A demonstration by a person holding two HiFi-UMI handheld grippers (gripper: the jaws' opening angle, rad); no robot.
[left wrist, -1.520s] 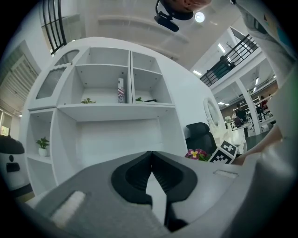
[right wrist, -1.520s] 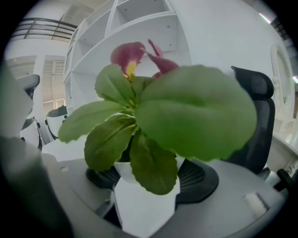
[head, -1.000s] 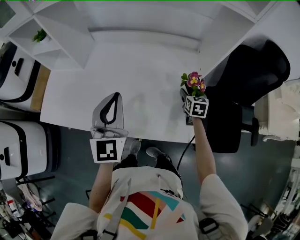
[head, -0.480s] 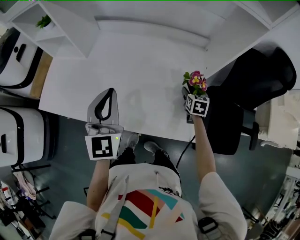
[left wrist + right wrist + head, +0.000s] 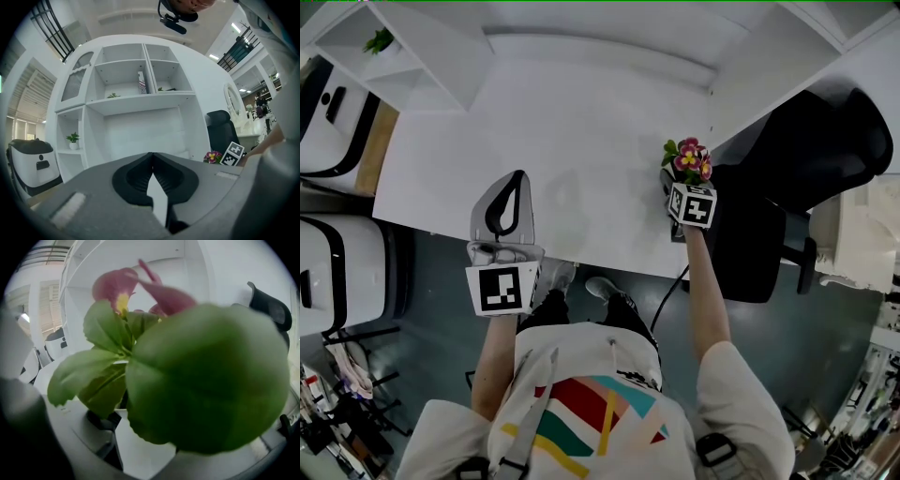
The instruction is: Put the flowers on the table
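Two jaws of the right gripper [image 5: 679,186] clamp the flowers [image 5: 689,159], which rise just ahead of it over the edge of the table [image 5: 581,131] — the left gripper [image 5: 151,161] is pressed together, empty. Setting down seems in hand — next, lower gently, then release.

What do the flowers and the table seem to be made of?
The flowers: probably artificial, plastic or fabric; the leaves look smooth, evenly green and slightly waxy, though a live plant cannot be excluded. The table: a smooth matt white board, likely laminate or painted wood; no grain shows.
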